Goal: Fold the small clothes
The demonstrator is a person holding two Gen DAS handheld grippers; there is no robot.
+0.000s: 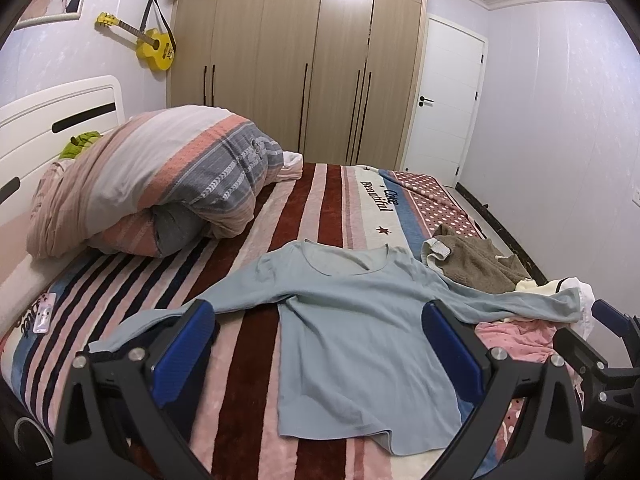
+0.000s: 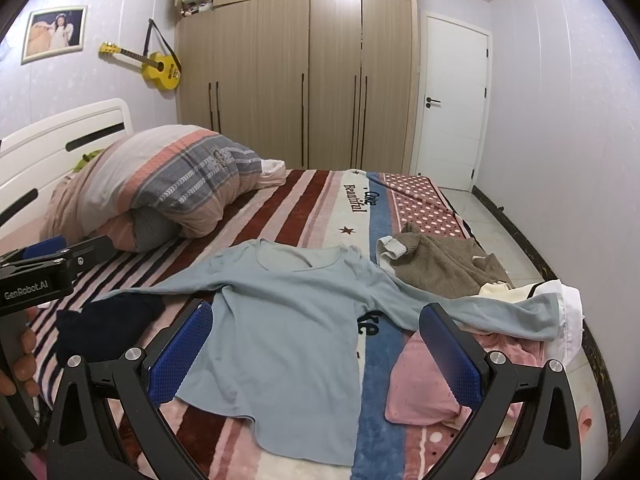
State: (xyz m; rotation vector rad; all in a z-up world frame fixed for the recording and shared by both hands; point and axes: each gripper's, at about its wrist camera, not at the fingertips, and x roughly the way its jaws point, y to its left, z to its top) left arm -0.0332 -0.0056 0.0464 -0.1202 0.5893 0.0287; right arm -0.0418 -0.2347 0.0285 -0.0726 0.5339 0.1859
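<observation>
A light blue long-sleeved shirt (image 1: 352, 320) lies spread flat on the striped bed, sleeves out to both sides; it also shows in the right wrist view (image 2: 288, 320). My left gripper (image 1: 320, 340) is open and empty, hovering above the shirt's body. My right gripper (image 2: 316, 344) is open and empty above the shirt's right side. The right gripper shows at the right edge of the left wrist view (image 1: 600, 344); the left gripper shows at the left edge of the right wrist view (image 2: 60, 258).
A pile of clothes lies right of the shirt: a brown sweater (image 2: 444, 264), a pink garment (image 2: 424, 384) and white fabric (image 2: 572, 312). A dark garment (image 2: 104, 320) lies left. A rolled quilt (image 1: 152, 184) sits by the headboard. A phone (image 1: 44, 312) lies at the bed's left edge.
</observation>
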